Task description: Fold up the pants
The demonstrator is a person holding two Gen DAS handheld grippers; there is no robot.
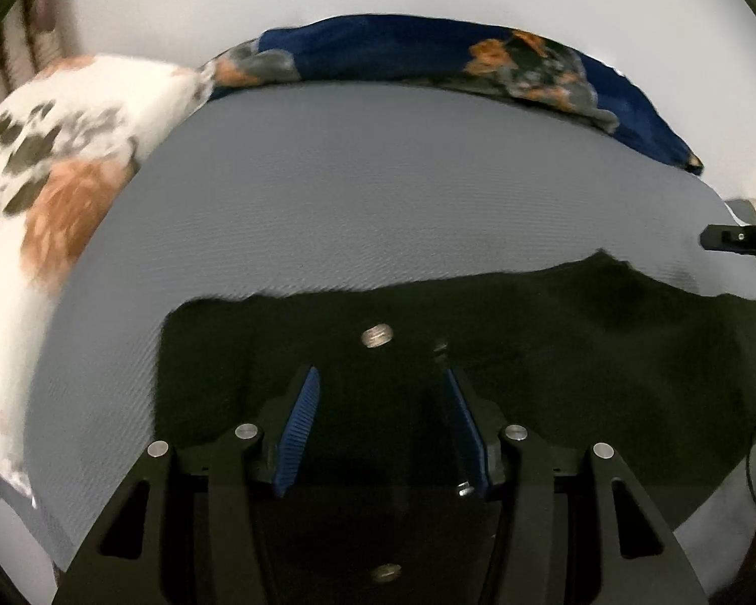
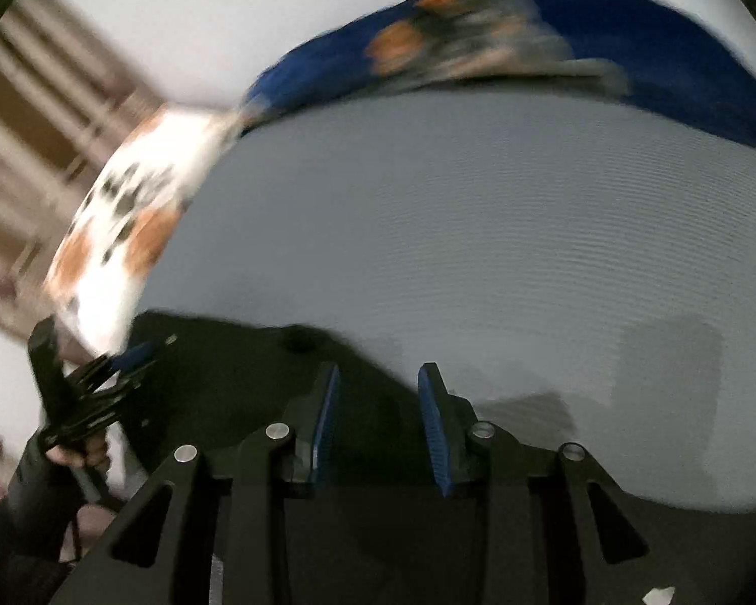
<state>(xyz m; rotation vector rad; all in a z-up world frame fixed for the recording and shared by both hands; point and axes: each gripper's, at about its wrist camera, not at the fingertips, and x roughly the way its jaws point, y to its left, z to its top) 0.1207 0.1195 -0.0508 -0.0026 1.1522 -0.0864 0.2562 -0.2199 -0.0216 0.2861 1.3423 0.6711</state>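
Observation:
The black pants (image 1: 479,353) lie flat on a grey bedsheet (image 1: 378,191), with a metal waist button (image 1: 377,337) just ahead of my left gripper (image 1: 380,378). The left gripper is open and empty, hovering over the waistband. In the right wrist view the pants (image 2: 237,368) lie at the lower left. My right gripper (image 2: 378,378) is open and empty over the pants' right edge. The left gripper (image 2: 126,360) shows at that view's left edge, held by a hand. The right gripper's tip (image 1: 731,239) shows at the far right of the left wrist view.
A white floral pillow (image 1: 50,176) lies at the left of the bed and a dark blue floral pillow (image 1: 479,58) along the far side against a white wall. Grey sheet (image 2: 479,227) stretches beyond the pants. A brown slatted headboard (image 2: 35,126) stands at the left.

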